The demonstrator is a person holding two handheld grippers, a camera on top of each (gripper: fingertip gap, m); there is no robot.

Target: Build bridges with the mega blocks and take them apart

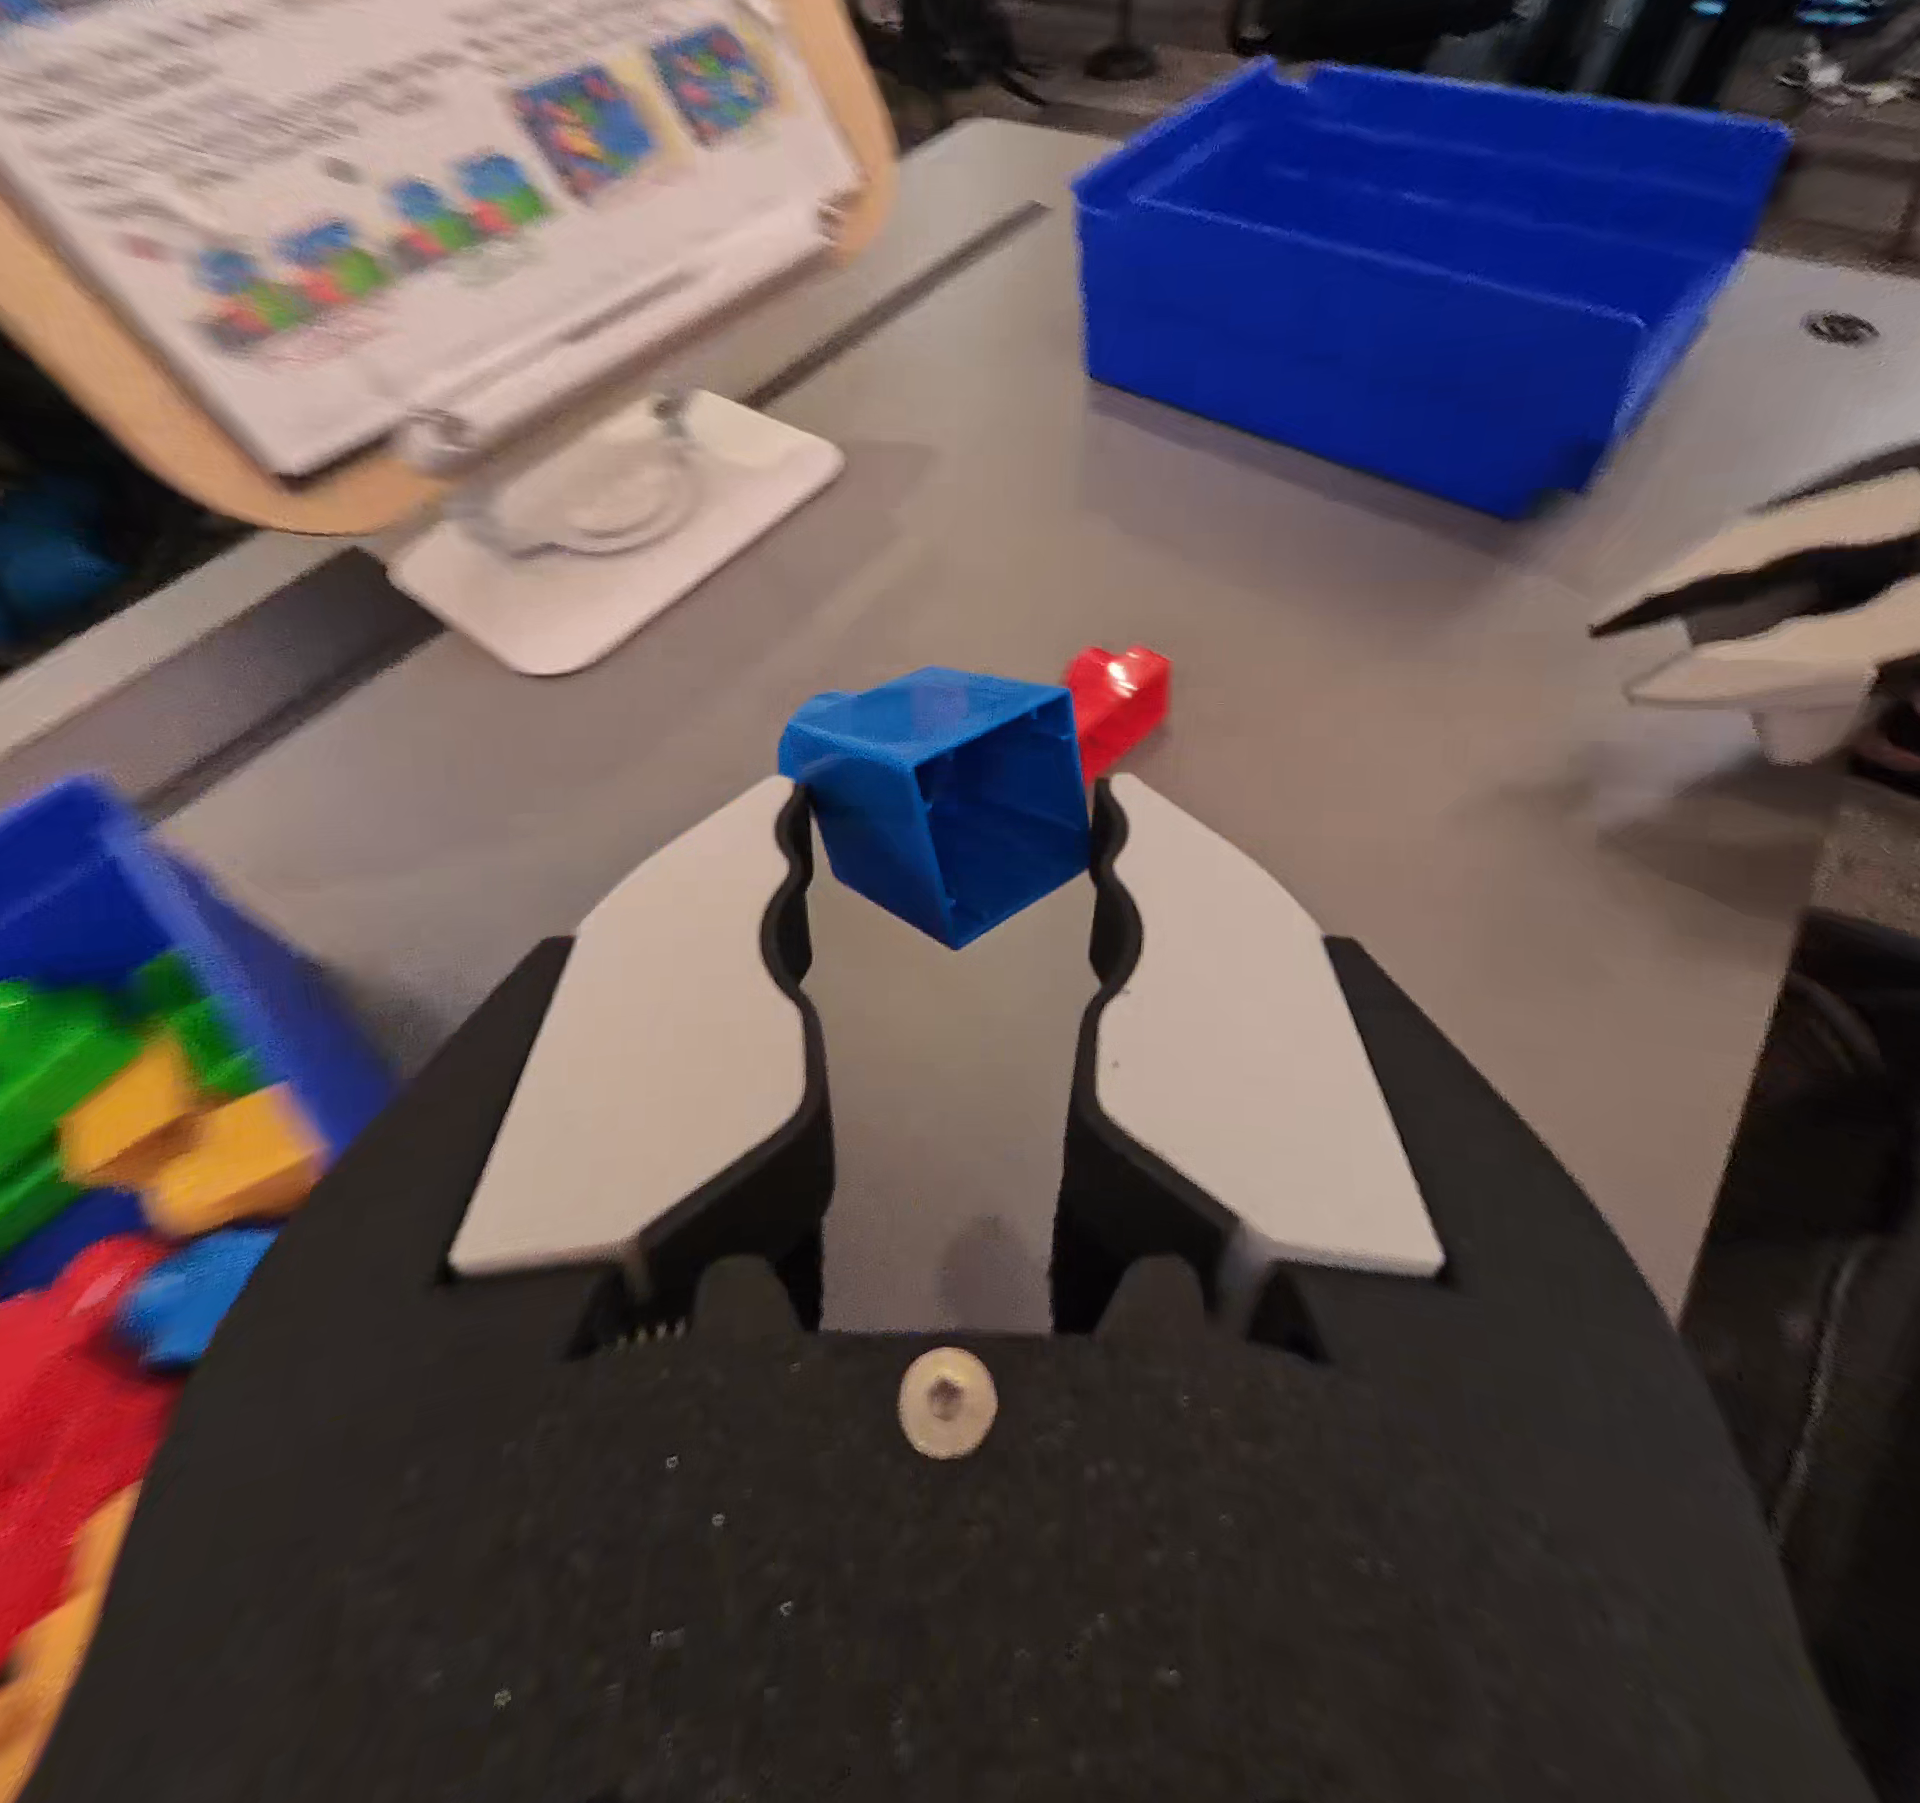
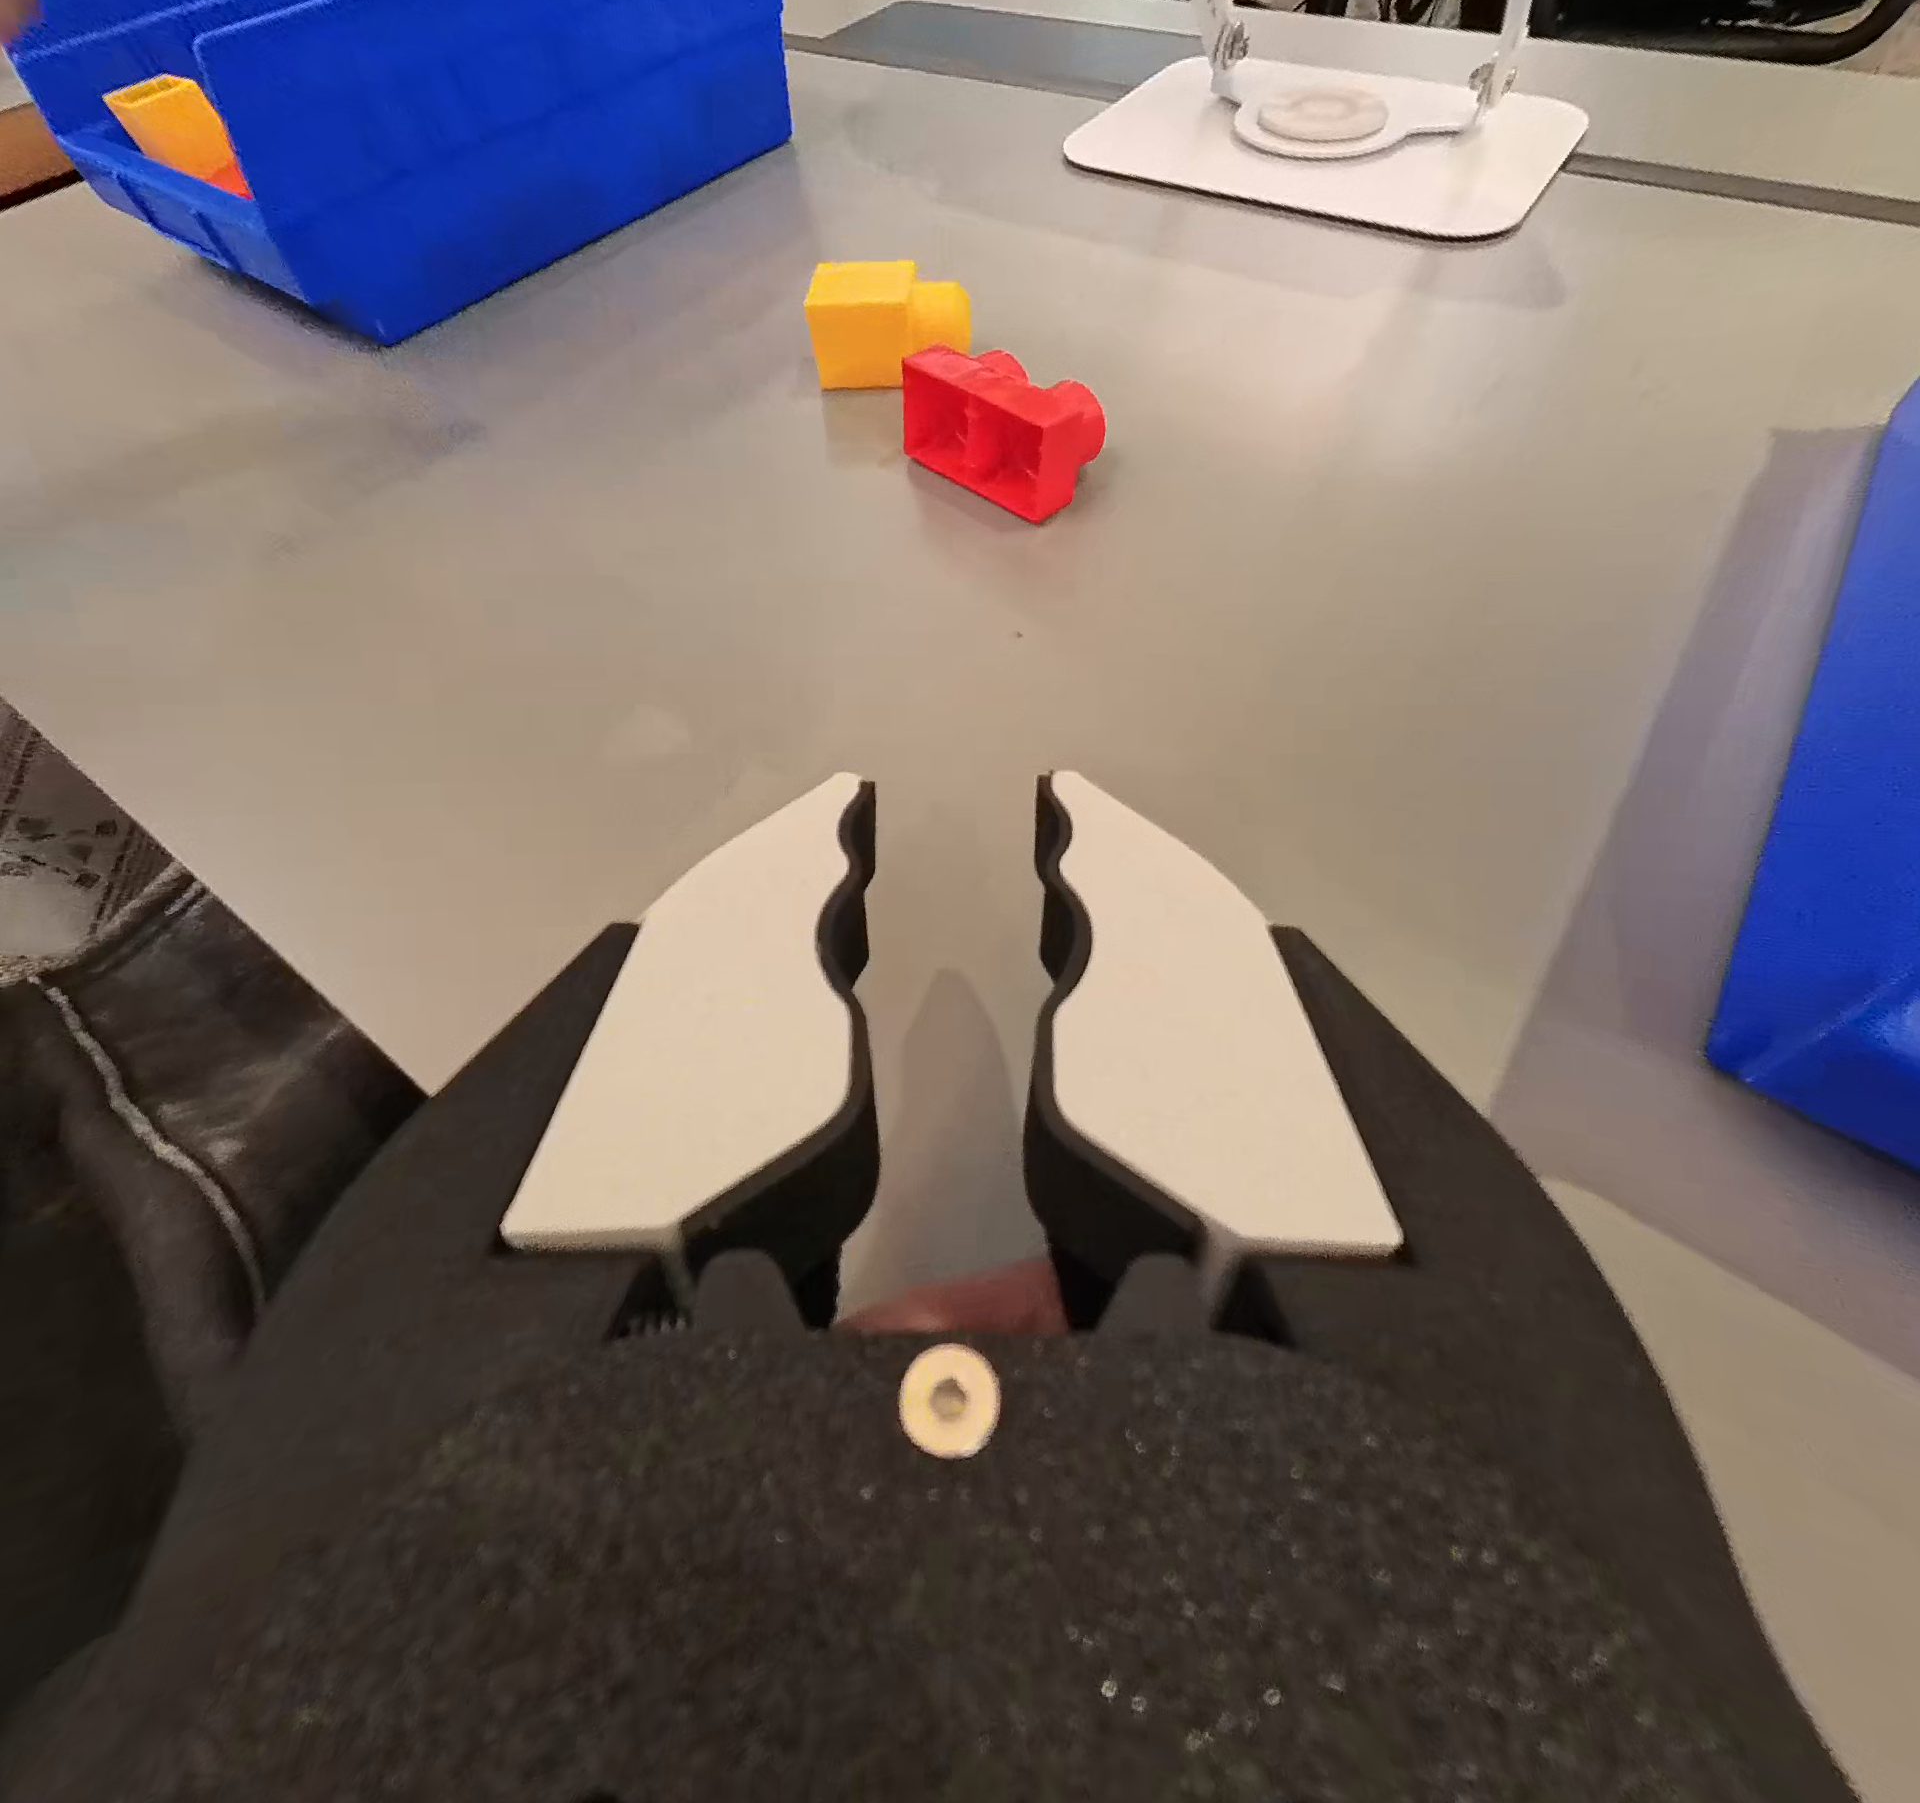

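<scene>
Black tongs (image 1: 940, 797), grey finger plates, wavy pads, silver screw.

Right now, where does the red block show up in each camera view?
Left wrist view: red block at centre, partly hidden behind the held blue block.
Right wrist view: red block upper centre, touching the yellow block.
Shared landmark: the white stand base.

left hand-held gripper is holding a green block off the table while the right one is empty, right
Not quite: the block in the left hand-held gripper is blue, not green, as the left wrist view shows. It is held off the table, and the right hand-held gripper is empty.
</scene>
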